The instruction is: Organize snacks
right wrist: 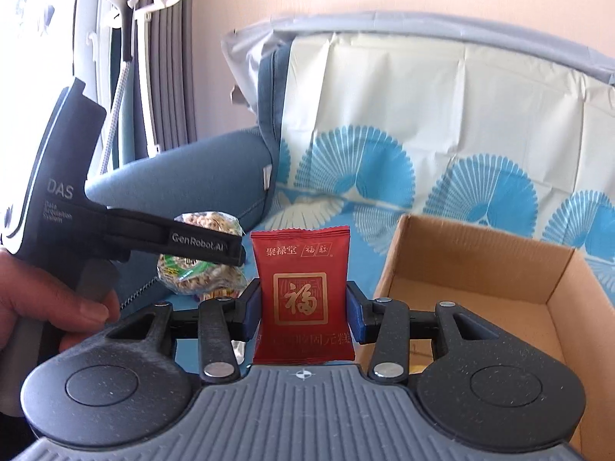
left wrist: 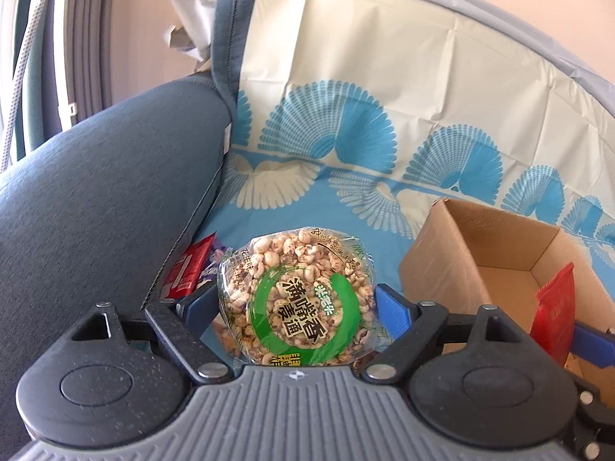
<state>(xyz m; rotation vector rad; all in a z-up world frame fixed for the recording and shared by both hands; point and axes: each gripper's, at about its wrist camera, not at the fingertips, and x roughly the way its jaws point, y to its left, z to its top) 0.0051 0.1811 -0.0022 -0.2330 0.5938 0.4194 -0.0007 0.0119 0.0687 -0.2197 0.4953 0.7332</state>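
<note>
My left gripper [left wrist: 296, 299] is shut on a round puffed-grain cake [left wrist: 296, 296] in clear wrap with a green ring label, held above the blue patterned cloth [left wrist: 346, 146]. My right gripper [right wrist: 303, 303] is shut on a red snack packet [right wrist: 303, 292] with gold characters, held upright just left of the open cardboard box [right wrist: 480, 288]. The left gripper [right wrist: 207, 247] with its grain cake [right wrist: 200, 272] shows in the right wrist view, left of the red packet. The red packet [left wrist: 553, 311] and the box [left wrist: 480, 246] show at right in the left wrist view.
A blue-grey sofa arm [left wrist: 96, 199] stands at left. More packets, one red [left wrist: 188, 269], lie wedged between it and the cloth. The cloth runs up the sofa back. A hand [right wrist: 46, 307] holds the left gripper's handle. Curtains hang at far left.
</note>
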